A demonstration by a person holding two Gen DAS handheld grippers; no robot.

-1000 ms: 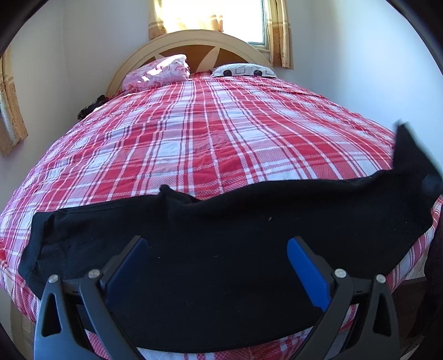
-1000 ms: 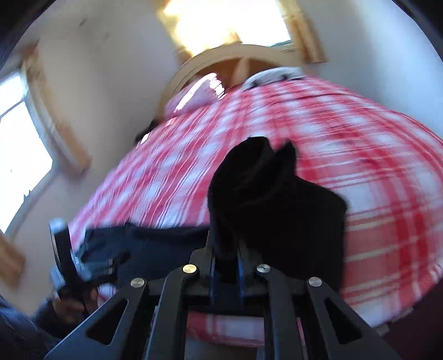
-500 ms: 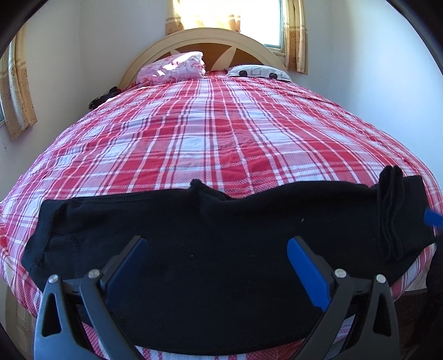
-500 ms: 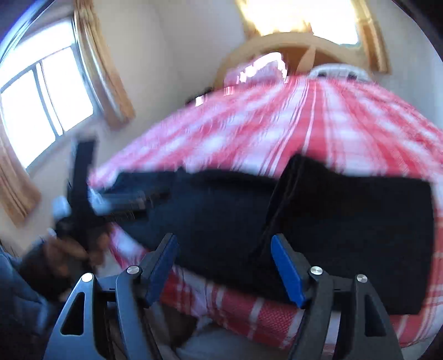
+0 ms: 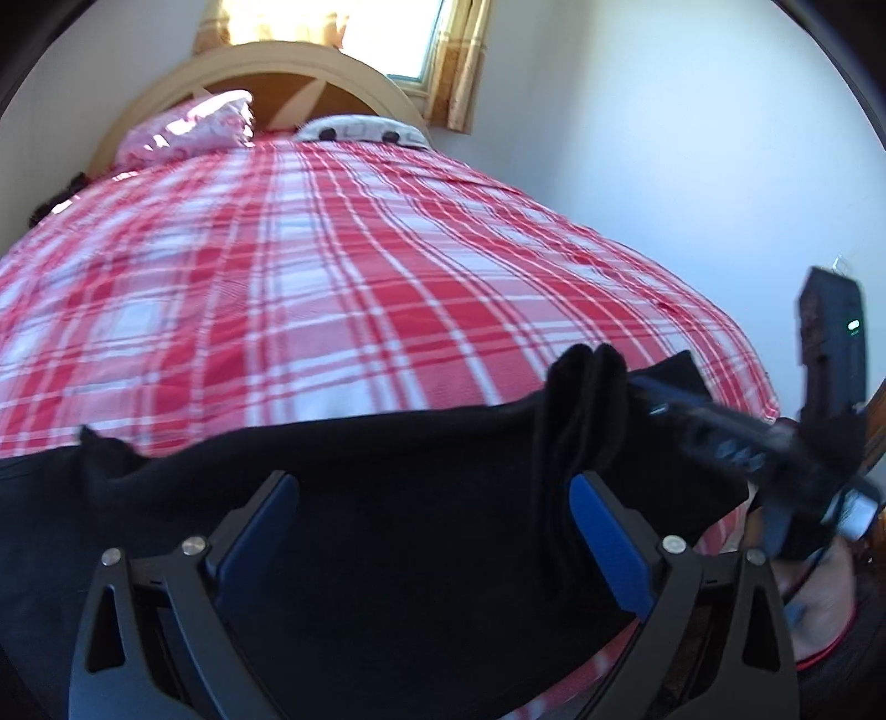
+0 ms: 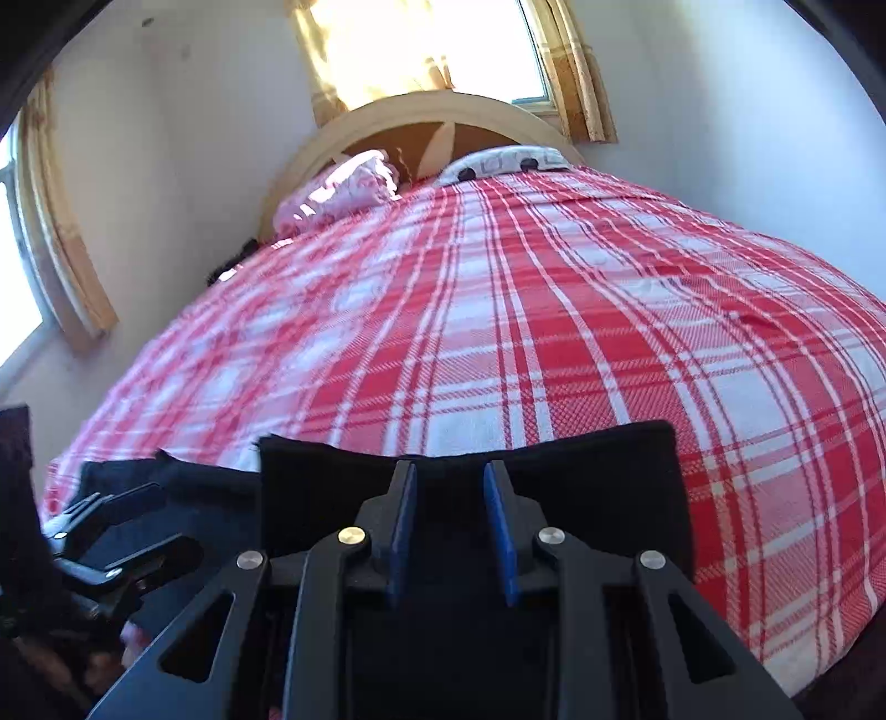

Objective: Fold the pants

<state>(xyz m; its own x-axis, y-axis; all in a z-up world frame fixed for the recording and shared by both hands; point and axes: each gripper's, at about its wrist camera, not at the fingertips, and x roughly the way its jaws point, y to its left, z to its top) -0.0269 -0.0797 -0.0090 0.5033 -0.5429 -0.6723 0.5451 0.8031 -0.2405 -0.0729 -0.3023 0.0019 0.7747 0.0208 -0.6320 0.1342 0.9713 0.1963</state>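
Black pants [image 5: 387, 498] lie across the near edge of the bed, with a raised fold [image 5: 581, 399] at their right end. My left gripper [image 5: 432, 531] is open wide, low over the middle of the pants, holding nothing. My right gripper [image 6: 448, 526] hovers over the folded right end of the pants [image 6: 554, 471], its jaws narrowed with a gap between the blue pads and no cloth pinched. The right gripper also shows in the left wrist view [image 5: 659, 407], by the fold. The left gripper shows at the left in the right wrist view [image 6: 127, 531].
The bed has a red and white plaid cover [image 6: 554, 332]. A pink pillow [image 6: 343, 188] and a white patterned pillow [image 6: 509, 160] lie by the wooden headboard [image 6: 443, 116]. Walls stand close on both sides, with curtained windows [image 6: 421, 39] behind and at left.
My right gripper let go of the pant end it had carried over, then came in lower over the folded end with its jaws narrower. My left gripper turned right, staying open.
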